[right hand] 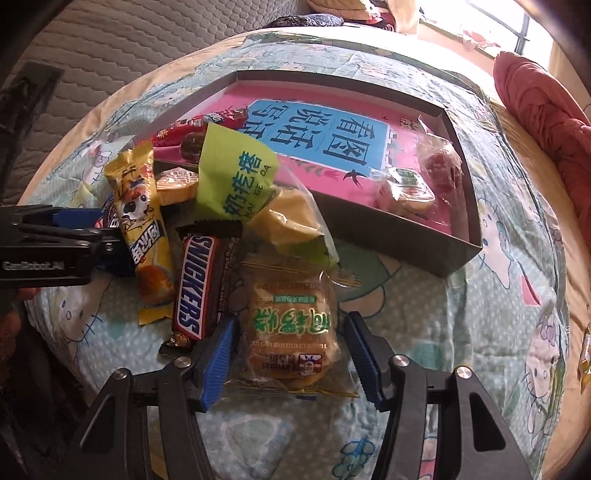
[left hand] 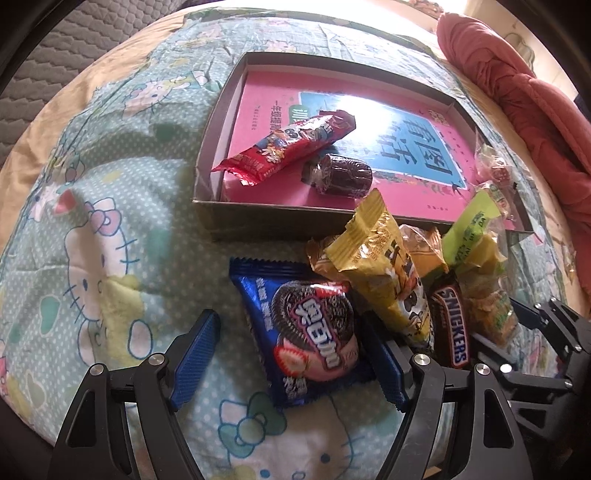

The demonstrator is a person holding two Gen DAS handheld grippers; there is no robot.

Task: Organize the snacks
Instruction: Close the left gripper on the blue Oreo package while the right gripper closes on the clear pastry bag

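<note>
Snacks are straddled by both spread claws: Oreo pack (left hand: 314,332) light, crinkly; pastry (right hand: 291,332), twelve o'clock, soft—edges are best pinched.

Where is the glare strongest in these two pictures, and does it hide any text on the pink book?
Left wrist view: window glare washes out the pink book at its blue panel's upper part, hiding print there. Right wrist view: the book's characters stay readable; overexposure sits at the window, top right. Fisheye bending curves the box in both.
</note>
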